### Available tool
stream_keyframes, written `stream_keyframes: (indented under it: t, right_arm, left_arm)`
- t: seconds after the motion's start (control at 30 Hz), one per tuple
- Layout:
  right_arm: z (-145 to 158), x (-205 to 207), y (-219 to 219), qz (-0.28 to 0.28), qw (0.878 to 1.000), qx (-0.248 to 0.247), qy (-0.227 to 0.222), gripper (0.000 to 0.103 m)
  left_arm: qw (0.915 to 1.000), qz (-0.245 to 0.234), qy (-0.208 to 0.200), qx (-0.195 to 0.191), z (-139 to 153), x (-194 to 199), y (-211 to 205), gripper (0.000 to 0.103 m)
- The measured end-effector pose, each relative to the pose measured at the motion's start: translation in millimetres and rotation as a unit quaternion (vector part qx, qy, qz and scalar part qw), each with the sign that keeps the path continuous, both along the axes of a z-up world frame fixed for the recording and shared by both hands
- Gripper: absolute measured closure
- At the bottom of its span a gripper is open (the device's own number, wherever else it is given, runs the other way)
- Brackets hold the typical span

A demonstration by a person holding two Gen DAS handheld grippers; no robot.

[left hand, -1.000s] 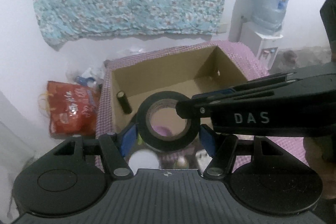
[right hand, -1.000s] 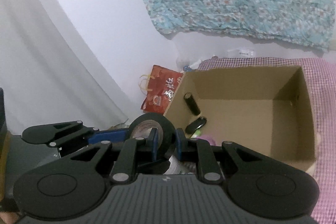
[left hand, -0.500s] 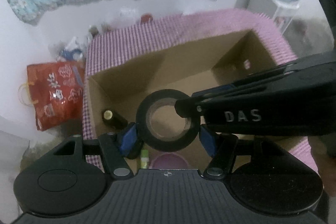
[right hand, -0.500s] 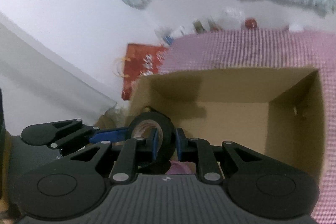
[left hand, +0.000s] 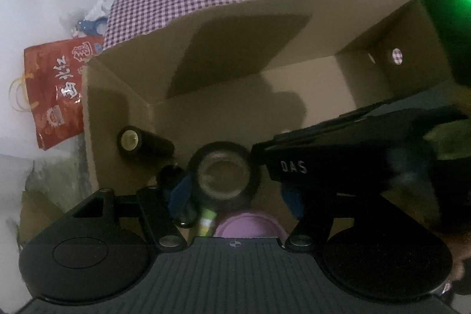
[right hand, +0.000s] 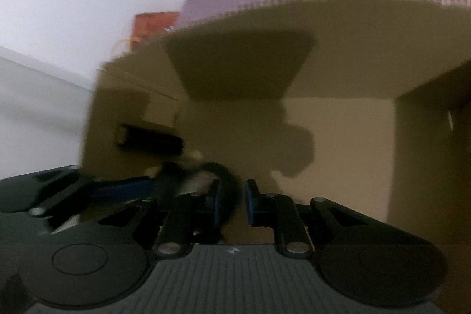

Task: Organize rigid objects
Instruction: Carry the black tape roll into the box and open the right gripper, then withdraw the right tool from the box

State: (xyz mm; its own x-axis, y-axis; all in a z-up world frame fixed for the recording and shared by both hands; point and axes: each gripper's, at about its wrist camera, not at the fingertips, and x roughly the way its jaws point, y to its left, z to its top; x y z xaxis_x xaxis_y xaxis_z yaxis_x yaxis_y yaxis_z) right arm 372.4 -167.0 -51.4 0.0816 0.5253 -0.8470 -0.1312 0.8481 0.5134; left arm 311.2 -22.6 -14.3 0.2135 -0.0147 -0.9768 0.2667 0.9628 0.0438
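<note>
Left tool (left hand: 235,197), jaws opening, brackets a black tape roll (left hand: 224,170) low inside the cardboard box (left hand: 117,96), likely releasing it beside a dark cylinder (left hand: 144,141). From the right wrist, right tool (right hand: 231,203) nearly pressed together; blur hides whether it pinches the roll's rim (right hand: 226,178).

Dim, motion-blurred fisheye views; hard shadows fall inside the cardboard box (left hand: 235,55).

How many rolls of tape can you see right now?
1. The black tape roll is over the cardboard box, its wall pinched by the right gripper. Others may be hidden.
</note>
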Motion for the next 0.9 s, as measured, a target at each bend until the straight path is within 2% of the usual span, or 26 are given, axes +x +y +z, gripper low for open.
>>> stream_keyframes:
  t: [0.1, 0.2, 0.47, 0.7, 0.77, 0.8, 0.83, 0.9]
  right_arm:
    - [-2, -3, 0, -0.011, 1.000, -0.008, 0.005, 0.084]
    - [13, -10, -5, -0.021, 1.000, 0.000, -0.010, 0.083]
    - [93, -58, -46, -0.053, 0.994, 0.037, -0.086, 0.083]
    - [166, -129, -85, -0.072, 0.982, 0.067, -0.161, 0.082]
    - [181, -161, -96, -0.075, 0.977, 0.078, -0.186, 0.077]
    - [186, -174, -99, -0.077, 0.974, 0.082, -0.197, 0.070]
    - [190, -189, -101, -0.081, 0.971, 0.085, -0.208, 0.058]
    - [189, -221, -114, -0.086, 0.966, 0.084, -0.229, 0.046]
  left_arm:
    - [0.9999, -0.002, -0.014, -0.007, 13, -5, 0, 0.034]
    - [0.9993, -0.002, -0.034, -0.014, 30, -12, -4, 0.031]
    - [0.9941, -0.001, -0.091, -0.060, 89, -50, -1, 0.026]
    - [0.9823, -0.015, -0.149, -0.112, 142, -109, 6, 0.016]
    - [0.9777, -0.021, -0.166, -0.127, 151, -128, 10, 0.008]
    - [0.9750, -0.022, -0.174, -0.137, 153, -141, 13, 0.003]
    - [0.9726, -0.022, -0.181, -0.145, 154, -152, 15, 0.001]
    - [0.9684, -0.021, -0.191, -0.158, 150, -175, 18, 0.001]
